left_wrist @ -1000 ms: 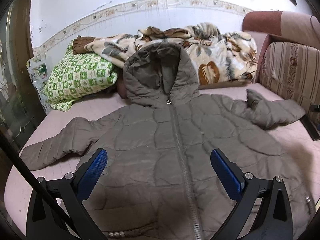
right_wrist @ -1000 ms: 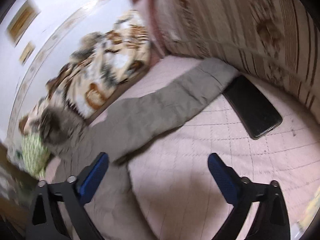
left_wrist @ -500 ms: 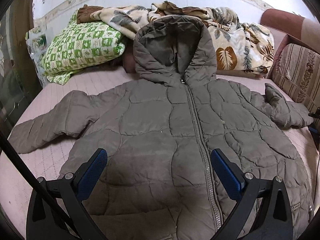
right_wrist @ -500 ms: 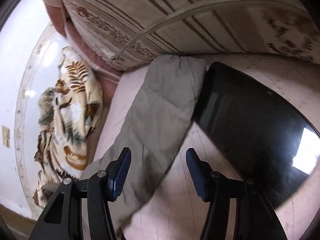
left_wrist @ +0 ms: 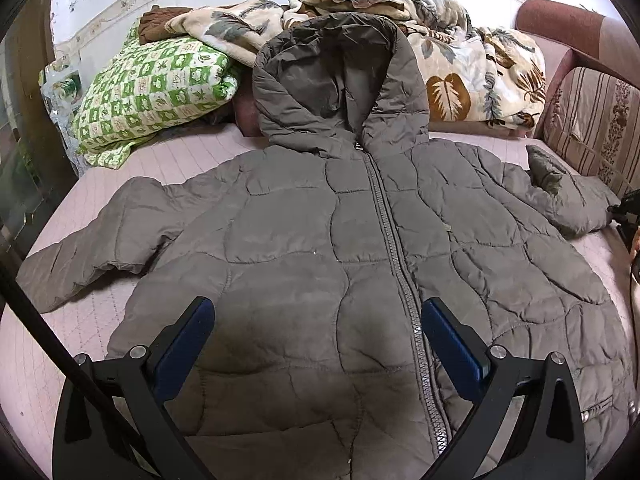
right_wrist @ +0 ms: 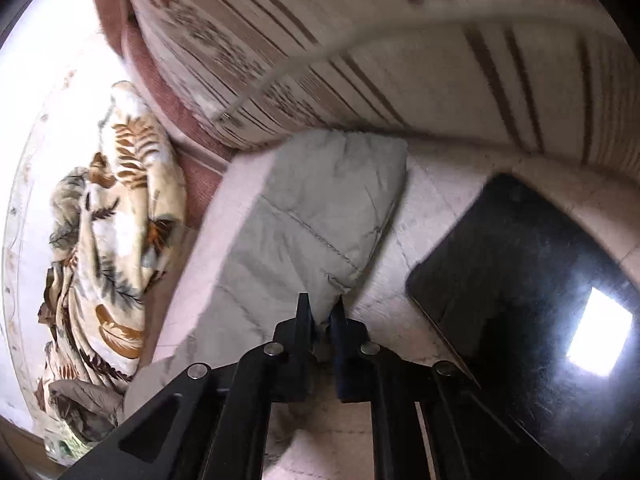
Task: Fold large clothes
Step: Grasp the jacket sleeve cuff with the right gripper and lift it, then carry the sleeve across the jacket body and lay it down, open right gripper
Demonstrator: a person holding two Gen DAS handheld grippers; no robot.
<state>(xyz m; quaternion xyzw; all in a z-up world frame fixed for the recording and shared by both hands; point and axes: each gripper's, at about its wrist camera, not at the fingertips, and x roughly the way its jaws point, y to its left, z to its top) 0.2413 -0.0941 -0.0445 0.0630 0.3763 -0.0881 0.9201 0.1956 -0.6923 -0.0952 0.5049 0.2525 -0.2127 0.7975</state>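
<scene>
A grey-brown quilted hooded jacket (left_wrist: pixel 320 248) lies flat and zipped on the pink bed sheet (left_wrist: pixel 168 156), hood toward the wall and sleeves spread to both sides. My left gripper (left_wrist: pixel 317 307) hovers open over the jacket's lower front, nothing between its blue pads. In the right wrist view, the right sleeve (right_wrist: pixel 320 208) ends beside a striped cushion. My right gripper (right_wrist: pixel 322 308) is shut on the sleeve's near edge, close to the cuff, and the fabric bunches between the fingertips.
A black phone (right_wrist: pixel 520 300) lies on the sheet just right of the pinched sleeve. The striped sofa cushion (right_wrist: pixel 400 40) with a white cable (right_wrist: pixel 304 64) rises behind it. A green checked pillow (left_wrist: pixel 152 88) and a leaf-print blanket (left_wrist: pixel 460 68) lie along the wall.
The right gripper swung in toward the sleeve's end and its jaws went from wide open to pinching the sleeve edge. The left gripper came forward and lower over the jacket, staying open.
</scene>
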